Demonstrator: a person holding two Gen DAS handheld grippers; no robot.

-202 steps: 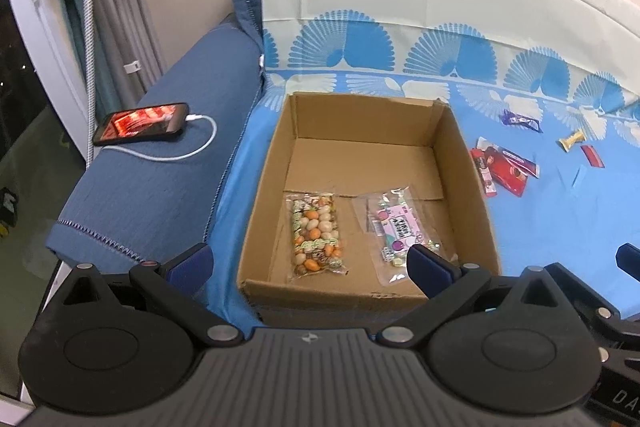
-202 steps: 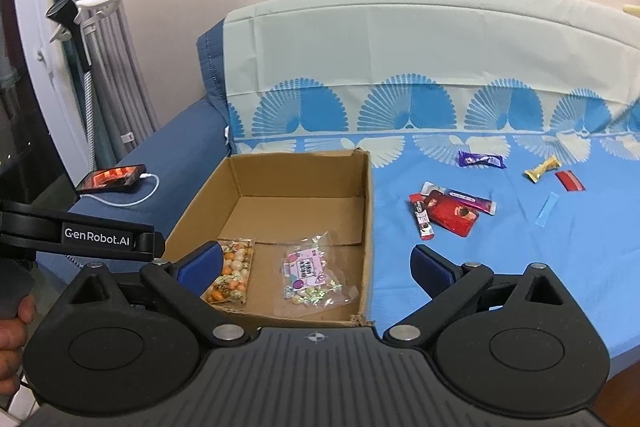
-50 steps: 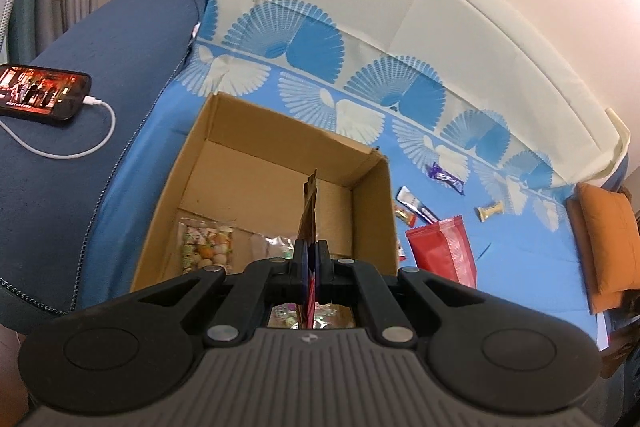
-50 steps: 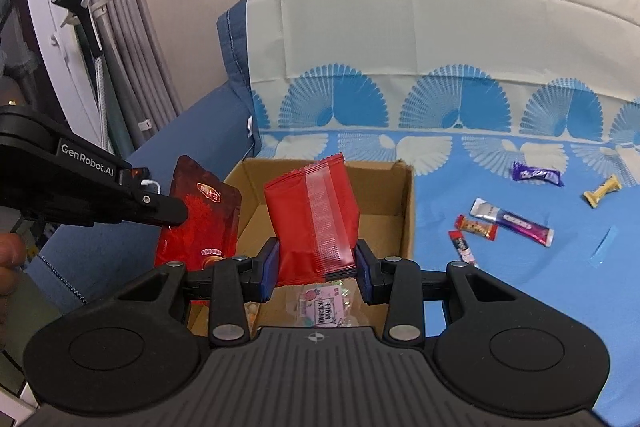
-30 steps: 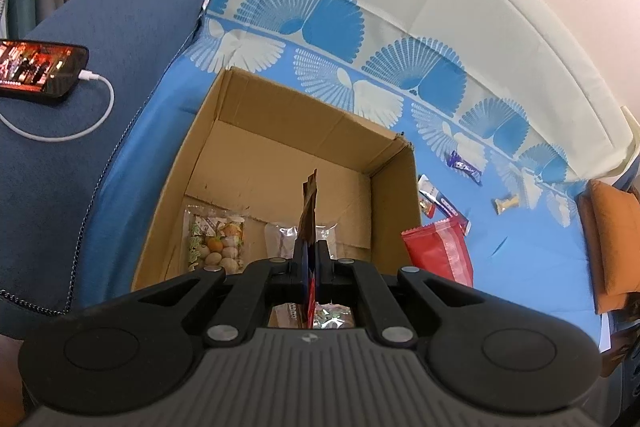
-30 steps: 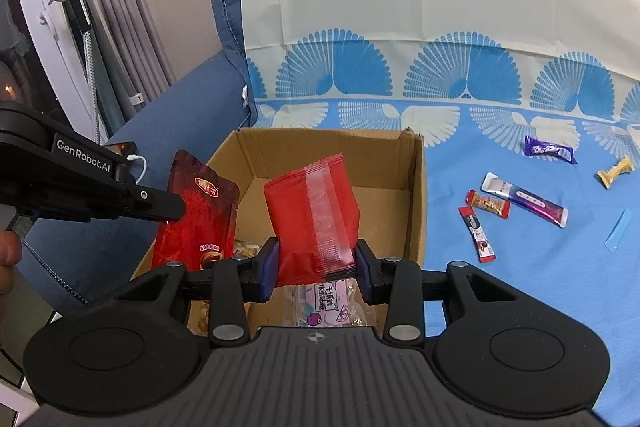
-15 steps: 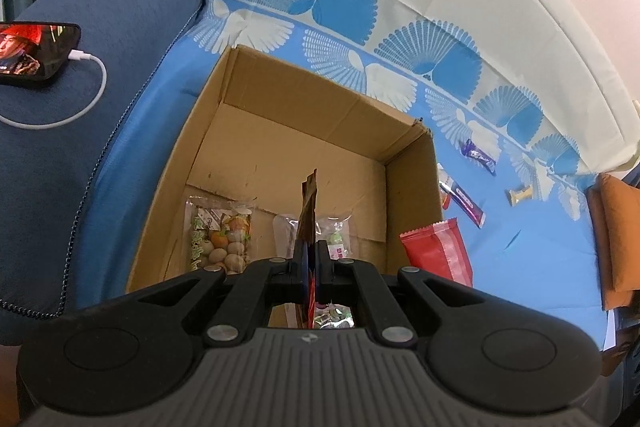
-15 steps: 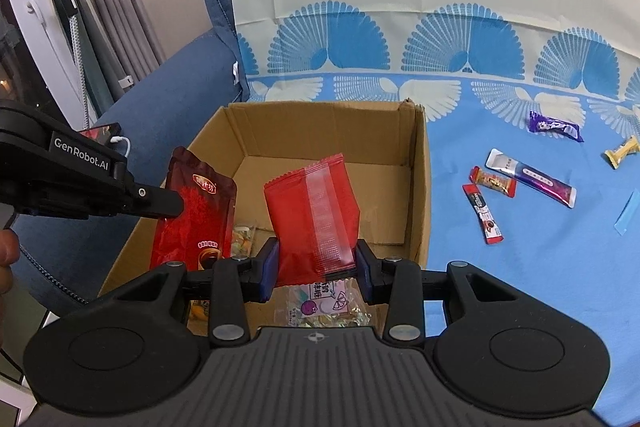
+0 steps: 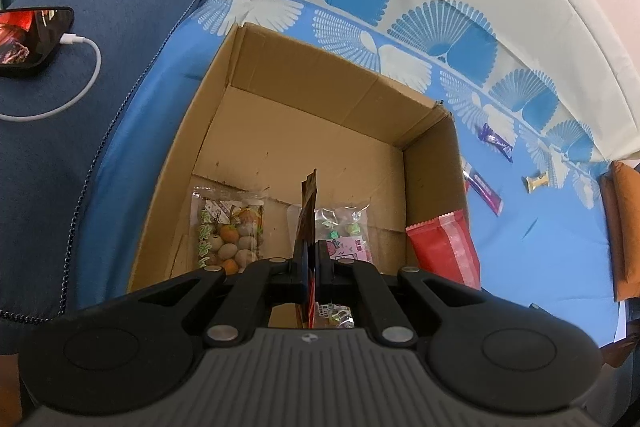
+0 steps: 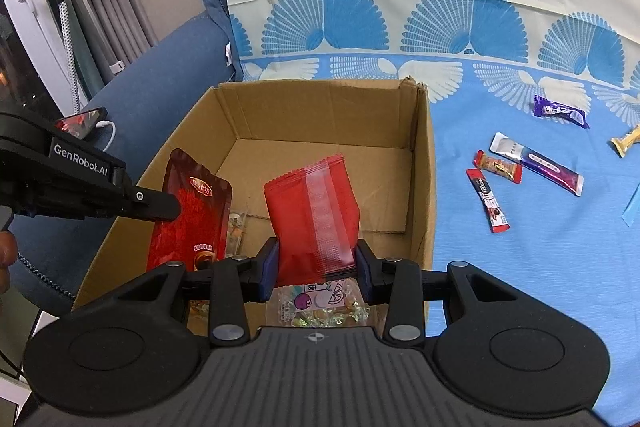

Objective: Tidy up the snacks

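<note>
An open cardboard box sits on the blue bedsheet. My left gripper is shut on a dark red pouch, seen edge-on above the box; the right wrist view shows that pouch flat-on, hanging over the box's left side from the left gripper. My right gripper is shut on a bright red packet held upright over the box's near right part. On the box floor lie a clear bag of nuts and a clear candy bag.
Several small wrapped snacks lie on the sheet right of the box: a purple bar, a long white-purple stick, two red sticks, a gold candy. A phone on a white cable rests on the dark blue cushion at left.
Both grippers have come down and closer to the box with their packets still gripped; the box fills more of each view. Much earlier both grippers were open and held nothing.
</note>
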